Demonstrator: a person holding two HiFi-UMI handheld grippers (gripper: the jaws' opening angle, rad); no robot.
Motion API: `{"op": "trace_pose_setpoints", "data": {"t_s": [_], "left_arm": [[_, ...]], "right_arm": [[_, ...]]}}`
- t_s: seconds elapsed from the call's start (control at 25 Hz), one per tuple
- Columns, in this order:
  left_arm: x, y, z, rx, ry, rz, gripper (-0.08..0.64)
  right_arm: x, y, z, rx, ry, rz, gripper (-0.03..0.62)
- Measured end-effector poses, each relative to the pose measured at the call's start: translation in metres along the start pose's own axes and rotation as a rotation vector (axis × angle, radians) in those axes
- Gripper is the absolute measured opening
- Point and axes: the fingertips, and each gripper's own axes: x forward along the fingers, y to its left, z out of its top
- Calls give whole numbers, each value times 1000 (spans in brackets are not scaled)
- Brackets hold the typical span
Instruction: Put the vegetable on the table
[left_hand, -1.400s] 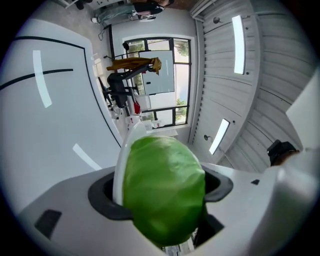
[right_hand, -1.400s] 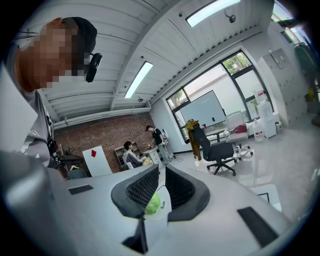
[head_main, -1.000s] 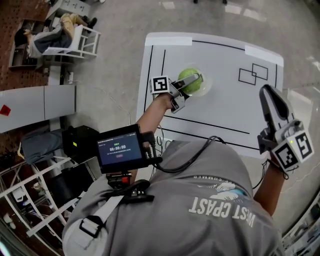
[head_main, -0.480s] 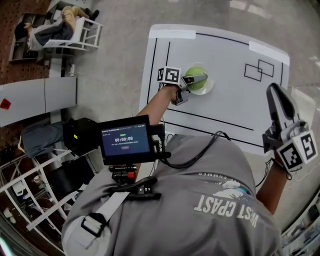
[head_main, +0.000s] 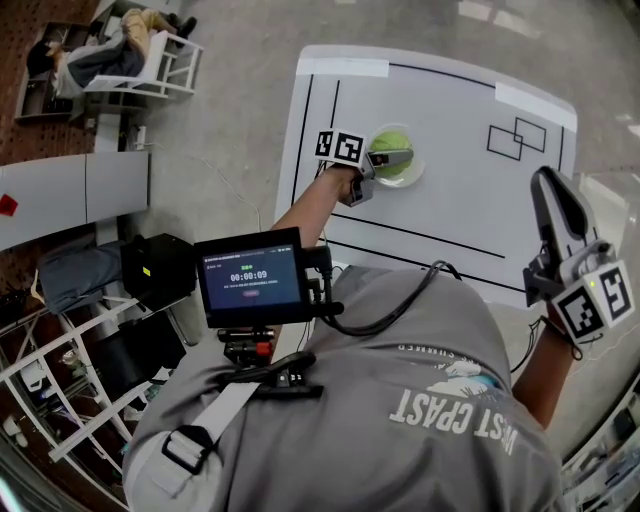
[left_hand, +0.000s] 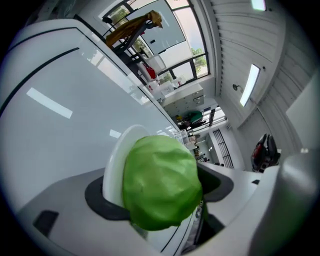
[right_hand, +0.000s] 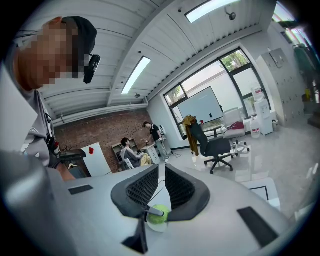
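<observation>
In the head view the left gripper (head_main: 398, 160) reaches in from the near-left side of the white plate (head_main: 418, 172), and the green cabbage (head_main: 390, 143) sits right at its jaws over the plate's middle. A grey finger crosses the cabbage's top. The right gripper (head_main: 543, 180) hangs well apart from the plate, off toward the near-right edge of the table (head_main: 450, 210), so the left hand looks like the one to do the work. The left gripper view shows its jaws set wide with the cabbage (left_hand: 160, 182) filling the span between them and lapping over both pads: a hold, by the look of it. The plate (left_hand: 114, 165) stands just behind the cabbage, though contact between the two cannot be told. The cabbage is roundish, with no real long axis, so the coming move probably turns on carrying it sideways off the plate to bare tabletop. In the right gripper view the jaws stand narrow, a slim gap with nothing in it, and the plate shows small and far beyond them.
</observation>
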Motion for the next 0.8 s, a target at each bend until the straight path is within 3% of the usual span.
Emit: {"op": "trace_pose_setpoints", "data": {"t_s": [0.28,0.6,0.8], "left_arm": [[-4,6,4,85,-10,77,385],[-19,28,21,243,-53,281,476],[-29,39,31,330,-77,385,485]], "right_arm": [[-3,1,2,-3,2,-1,29],[-2,2,4,-10,3,8,29],[-1,2,6,-16,6,13,29]]}}
